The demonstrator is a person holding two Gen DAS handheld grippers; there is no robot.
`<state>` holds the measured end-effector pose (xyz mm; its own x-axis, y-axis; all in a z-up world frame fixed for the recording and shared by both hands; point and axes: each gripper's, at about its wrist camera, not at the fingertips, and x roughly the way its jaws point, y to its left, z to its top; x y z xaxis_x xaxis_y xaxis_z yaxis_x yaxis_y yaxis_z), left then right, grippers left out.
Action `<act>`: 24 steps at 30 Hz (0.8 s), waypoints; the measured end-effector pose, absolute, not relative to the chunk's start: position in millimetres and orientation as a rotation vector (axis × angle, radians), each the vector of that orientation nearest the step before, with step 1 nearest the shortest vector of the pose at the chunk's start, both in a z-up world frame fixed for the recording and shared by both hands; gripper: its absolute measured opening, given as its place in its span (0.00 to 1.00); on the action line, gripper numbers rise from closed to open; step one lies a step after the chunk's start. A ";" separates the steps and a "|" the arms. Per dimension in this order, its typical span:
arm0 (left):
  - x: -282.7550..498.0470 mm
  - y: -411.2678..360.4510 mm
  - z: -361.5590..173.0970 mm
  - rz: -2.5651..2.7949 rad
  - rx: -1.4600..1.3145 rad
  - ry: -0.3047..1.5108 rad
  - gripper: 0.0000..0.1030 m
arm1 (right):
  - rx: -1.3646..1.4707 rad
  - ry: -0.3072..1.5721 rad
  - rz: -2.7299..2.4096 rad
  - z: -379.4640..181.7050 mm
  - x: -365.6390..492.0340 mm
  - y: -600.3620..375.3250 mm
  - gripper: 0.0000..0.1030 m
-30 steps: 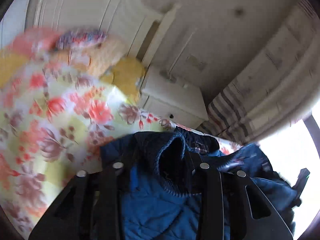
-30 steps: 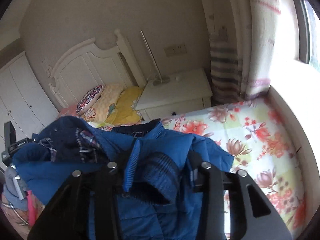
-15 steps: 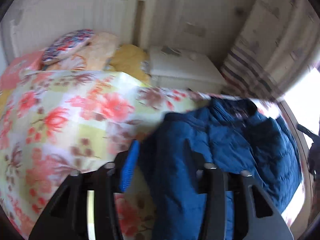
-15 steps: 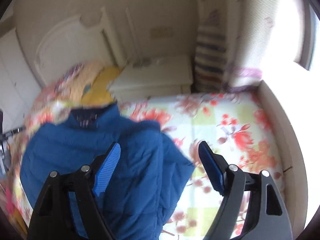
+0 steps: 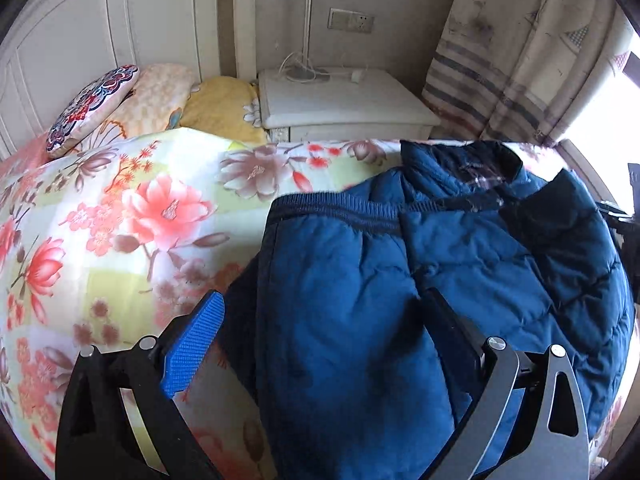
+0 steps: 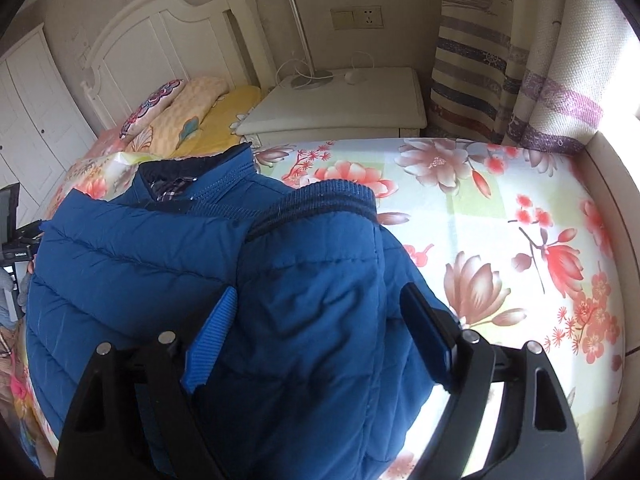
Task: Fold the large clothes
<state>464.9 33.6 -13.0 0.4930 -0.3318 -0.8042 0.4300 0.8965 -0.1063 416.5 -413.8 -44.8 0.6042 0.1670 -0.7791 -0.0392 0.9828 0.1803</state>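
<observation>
On a floral-sheeted bed, a blue padded jacket lies folded; left tongs and right tongs, just spreading, stand released. Best withdrawn straight, without snagging.

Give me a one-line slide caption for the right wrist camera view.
Right gripper open over a folded blue puffer jacket lying on a floral bedsheet.

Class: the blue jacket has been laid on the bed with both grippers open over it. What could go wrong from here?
1. The jacket lies bunched, its ribbed hem folded over; a crooked fold may result.
2. The left gripper and right gripper straddle thick padding; they might pinch several layers.
</observation>
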 end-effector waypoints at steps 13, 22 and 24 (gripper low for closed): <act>401.9 70.7 83.2 -0.446 0.015 0.674 0.07 | 0.039 0.609 0.117 71.6 342.1 -394.6 0.05; 491.3 50.6 46.9 -0.527 -0.153 0.920 0.08 | 0.122 0.854 0.063 6.4 430.6 -402.0 0.14; 484.7 44.4 25.0 -0.549 -0.086 0.959 0.08 | 0.220 0.852 0.113 -14.9 417.5 -417.9 0.56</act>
